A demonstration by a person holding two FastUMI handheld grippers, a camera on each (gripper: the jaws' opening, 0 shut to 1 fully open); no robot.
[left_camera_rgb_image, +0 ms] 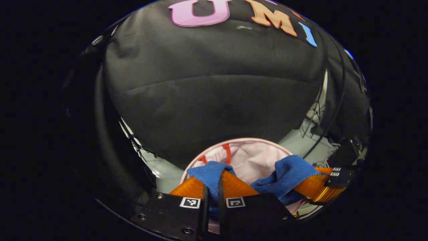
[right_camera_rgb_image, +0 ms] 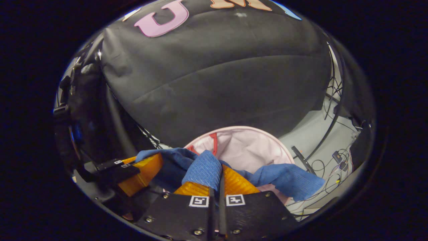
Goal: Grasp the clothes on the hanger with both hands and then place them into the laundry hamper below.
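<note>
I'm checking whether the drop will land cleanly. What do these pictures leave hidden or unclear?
- Left gripper view: the blue cloth and left gripper cover the hamper's near rim and bottom.
- Right gripper view: the cloth's middle dips behind the right gripper.
- Garment type: bunched, cannot tell.

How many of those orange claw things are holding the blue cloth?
2. The left gripper pinches one end of the blue cloth, the right gripper the other; both hang over the pink hamper.
</note>
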